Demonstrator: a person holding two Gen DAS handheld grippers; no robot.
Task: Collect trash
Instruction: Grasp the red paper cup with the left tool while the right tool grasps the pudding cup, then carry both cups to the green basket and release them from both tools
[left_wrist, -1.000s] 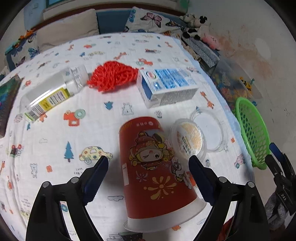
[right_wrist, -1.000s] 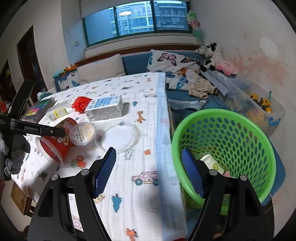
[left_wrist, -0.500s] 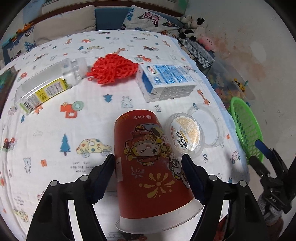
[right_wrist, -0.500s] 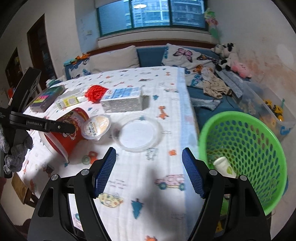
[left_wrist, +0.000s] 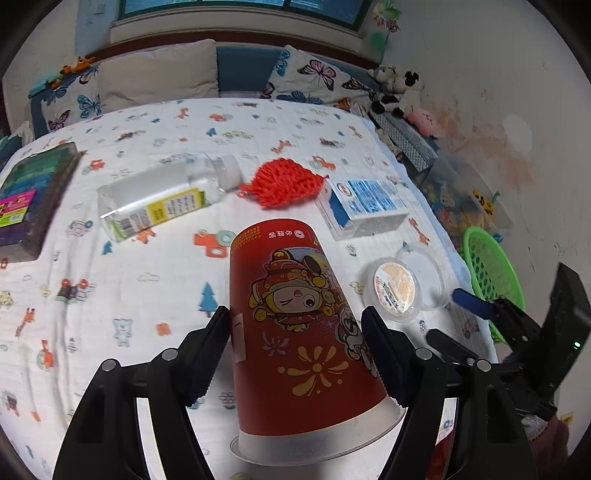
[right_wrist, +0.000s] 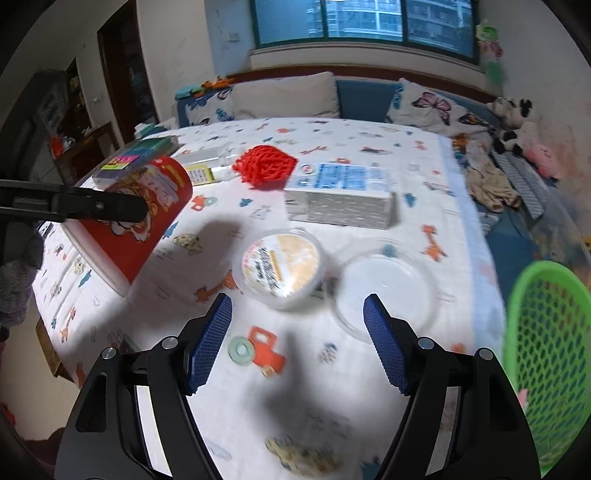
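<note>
Trash waits on the worktop (left_wrist: 110, 332): my left gripper (left_wrist: 295, 354) pinches the red cup (left_wrist: 295, 332) across its sides for carrying to the green basket (right_wrist: 546, 362), while my right gripper (right_wrist: 297, 339), spread and empty, nears the small tub (right_wrist: 280, 271).

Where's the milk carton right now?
In the right wrist view, the milk carton lies on its side mid-table, right of the red mesh bag and behind the small lidded tub.

Right tongs (right_wrist: 297, 339) open above small tub (right_wrist: 280, 266); green basket (right_wrist: 546, 354) right.
</note>
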